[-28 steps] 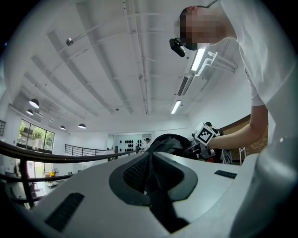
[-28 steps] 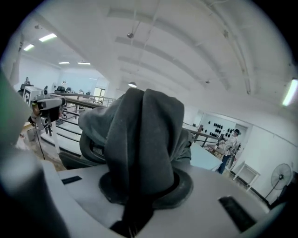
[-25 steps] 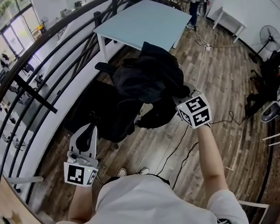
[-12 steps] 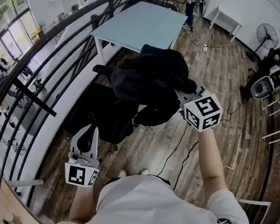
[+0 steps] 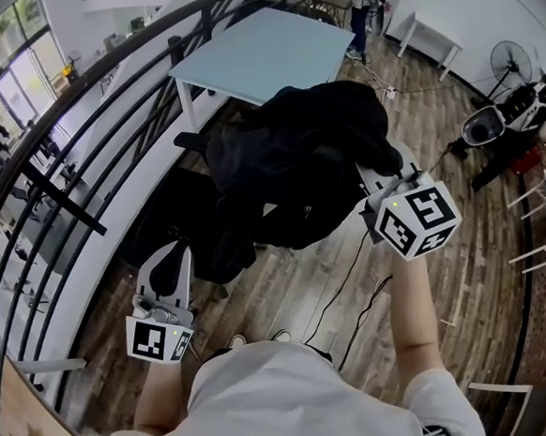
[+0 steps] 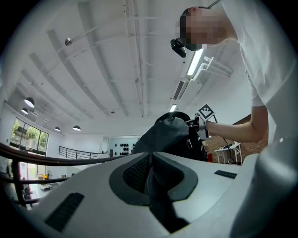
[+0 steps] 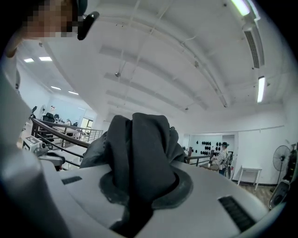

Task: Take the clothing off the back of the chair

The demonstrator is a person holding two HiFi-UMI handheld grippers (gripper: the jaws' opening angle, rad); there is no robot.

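The right gripper's jaws pinch a bunched fold of the soft, crumpled black jacket over the black chair. The left gripper's jaws are pressed together, empty, near the chair.

Your bunched black fabric jacket hides most of the black padded office chair at its 8 o'clock. Your right gripper has its jaw tips buried in cloth. The top edge cuts off the standing person at 12 o'clock.

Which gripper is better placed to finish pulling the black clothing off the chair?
Right. The right gripper is shut on the clothing above the chair; the left gripper is shut, empty and apart from it.
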